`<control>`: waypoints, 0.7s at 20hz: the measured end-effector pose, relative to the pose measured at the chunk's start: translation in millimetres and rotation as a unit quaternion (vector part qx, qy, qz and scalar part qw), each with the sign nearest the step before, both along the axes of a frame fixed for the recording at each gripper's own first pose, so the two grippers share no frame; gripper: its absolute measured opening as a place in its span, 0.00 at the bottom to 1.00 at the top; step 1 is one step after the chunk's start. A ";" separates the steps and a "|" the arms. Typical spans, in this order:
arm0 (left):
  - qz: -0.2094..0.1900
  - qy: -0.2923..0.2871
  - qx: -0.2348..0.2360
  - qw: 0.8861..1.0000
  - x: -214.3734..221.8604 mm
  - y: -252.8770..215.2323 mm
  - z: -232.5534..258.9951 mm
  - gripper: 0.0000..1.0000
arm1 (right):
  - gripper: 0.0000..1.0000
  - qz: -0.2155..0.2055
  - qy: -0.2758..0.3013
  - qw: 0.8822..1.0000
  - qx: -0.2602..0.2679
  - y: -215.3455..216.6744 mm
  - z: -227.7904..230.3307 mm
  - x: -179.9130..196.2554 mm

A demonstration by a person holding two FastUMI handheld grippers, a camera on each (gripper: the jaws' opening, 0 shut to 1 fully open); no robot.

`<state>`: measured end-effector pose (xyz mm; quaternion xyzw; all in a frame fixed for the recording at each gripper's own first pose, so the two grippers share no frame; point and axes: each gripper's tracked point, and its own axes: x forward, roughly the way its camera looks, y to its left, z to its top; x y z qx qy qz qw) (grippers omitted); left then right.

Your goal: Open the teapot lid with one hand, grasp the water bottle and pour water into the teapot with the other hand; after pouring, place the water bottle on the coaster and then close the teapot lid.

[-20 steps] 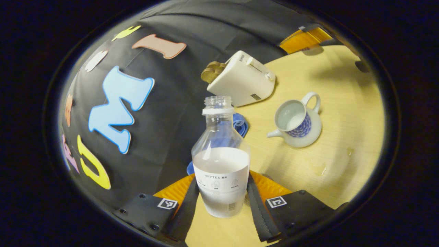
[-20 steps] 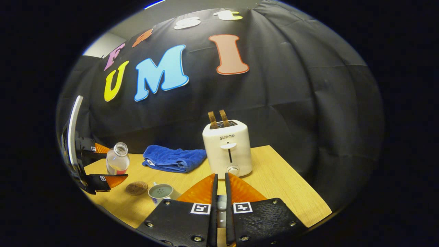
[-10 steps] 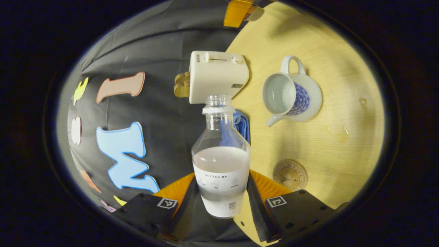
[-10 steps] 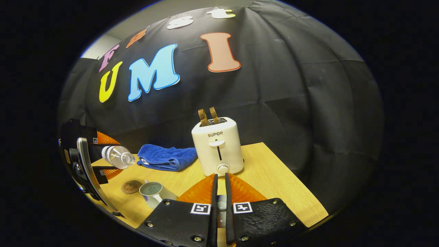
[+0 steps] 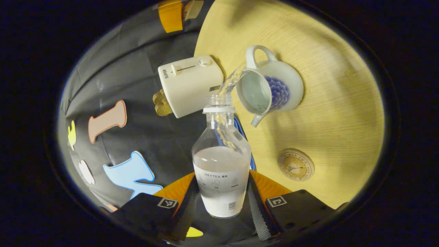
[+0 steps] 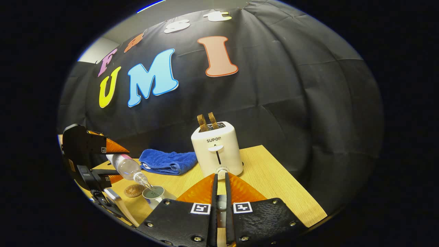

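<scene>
The left gripper (image 5: 219, 202) held the bottle (image 5: 221, 161) by its lower body, jaws closed on both sides of it. The bottle was tipped mouth-down toward the teapot (image 5: 271, 87), and a thin stream of water (image 5: 230, 79) ran from its neck into the pot's open top. The pot stood lidless on the counter (image 5: 329, 103), handle away from the bottle and spout toward it. The coaster (image 5: 295, 164) lay bare on the counter, near the pot but apart from it.

In the right gripper view, the right gripper (image 6: 219, 206) had its jaws drawn nearly together on a small pale thing, probably the lid (image 6: 221, 203), though too little of it showed to be sure. Off to one side the left gripper (image 6: 94, 161) tilted the bottle (image 6: 126, 167) over the teapot (image 6: 154, 195), with the coaster (image 6: 133, 190) just beside. Farther back stood a toaster (image 6: 216, 151) with two slices up, and a folded blue towel (image 6: 168, 161) beside it.
</scene>
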<state>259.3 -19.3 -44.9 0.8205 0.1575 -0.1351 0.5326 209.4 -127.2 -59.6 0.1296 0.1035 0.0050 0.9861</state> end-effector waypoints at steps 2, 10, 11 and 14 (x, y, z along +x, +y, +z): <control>0.001 0.002 0.011 1.000 -0.1 0.0 -0.6 0.84 | 0.10 -0.001 -0.003 1.000 0.004 -1.4 3.0 -0.3; 0.002 0.009 0.056 0.998 0.0 6.2 2.7 0.84 | 0.10 0.002 -0.004 1.000 0.011 -2.3 4.4 -0.2; 0.000 0.014 0.063 0.998 -0.9 6.1 2.2 0.85 | 0.10 0.003 -0.004 1.000 0.008 -1.8 4.6 0.0; -0.011 0.014 0.102 0.995 1.0 3.8 11.0 0.85 | 0.10 0.005 -0.003 1.000 0.002 0.0 2.8 0.1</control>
